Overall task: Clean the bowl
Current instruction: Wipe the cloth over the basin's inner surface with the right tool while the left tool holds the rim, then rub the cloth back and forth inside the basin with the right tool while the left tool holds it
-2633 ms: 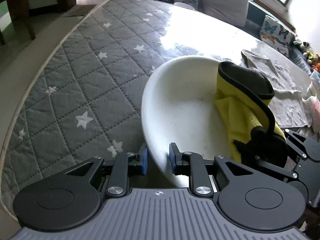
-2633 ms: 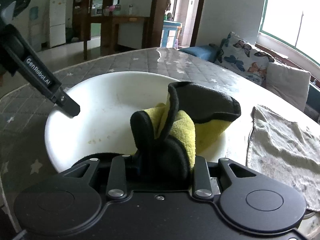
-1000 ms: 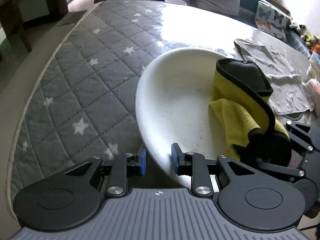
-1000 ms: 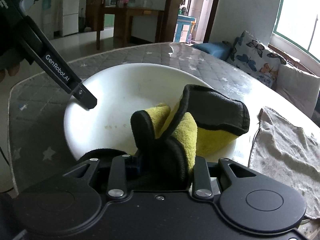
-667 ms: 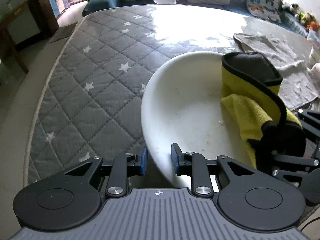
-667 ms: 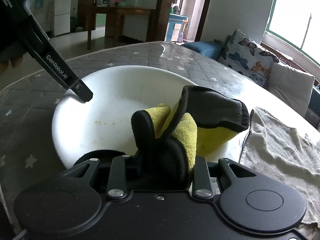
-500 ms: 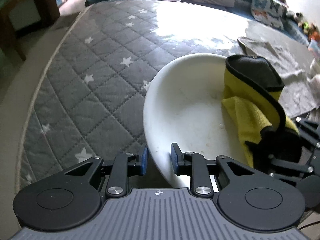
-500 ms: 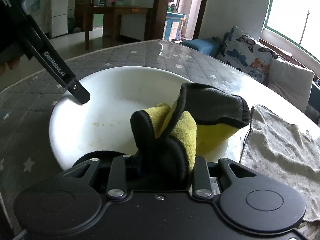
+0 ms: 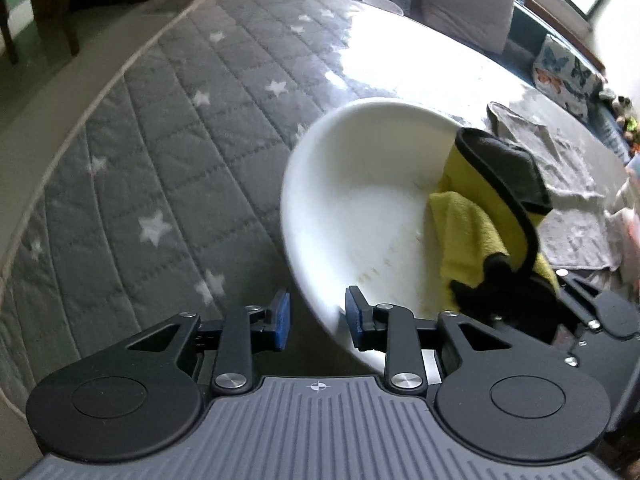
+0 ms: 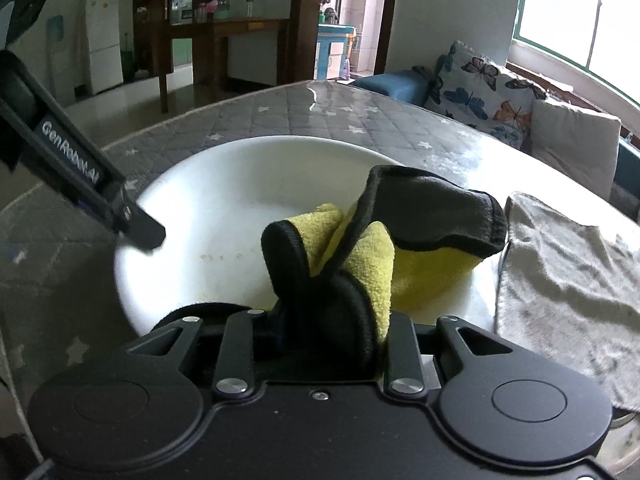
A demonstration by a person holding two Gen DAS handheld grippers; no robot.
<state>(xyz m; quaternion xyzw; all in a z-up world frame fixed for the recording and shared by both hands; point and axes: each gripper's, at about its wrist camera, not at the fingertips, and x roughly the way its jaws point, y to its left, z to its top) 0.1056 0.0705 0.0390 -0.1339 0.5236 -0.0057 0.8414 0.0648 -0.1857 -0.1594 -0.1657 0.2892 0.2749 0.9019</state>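
Observation:
A wide white bowl (image 9: 360,208) rests on the quilted table cover, with small brown specks (image 10: 218,257) on its inner wall. My left gripper (image 9: 318,320) is shut on the bowl's near rim, one blue pad (image 9: 282,318) outside and the other inside. In the right wrist view, one of its fingers (image 10: 138,232) sits on the left rim of the bowl (image 10: 224,200). My right gripper (image 10: 320,320) is shut on a folded yellow cloth with black trim (image 10: 376,264). The cloth hides its fingertips. The cloth (image 9: 476,232) lies against the right inner side.
A crumpled grey towel (image 10: 560,280) lies on the glossy table to the right of the bowl. The grey star-patterned cover (image 9: 168,168) ends at a curved table edge on the left. A small white cup (image 9: 382,2) stands at the far edge, cushions behind it.
Both wrist views have swung a little around the bowl. The cloth has shifted slightly over the bowl's right inner side. Both grips are unchanged.

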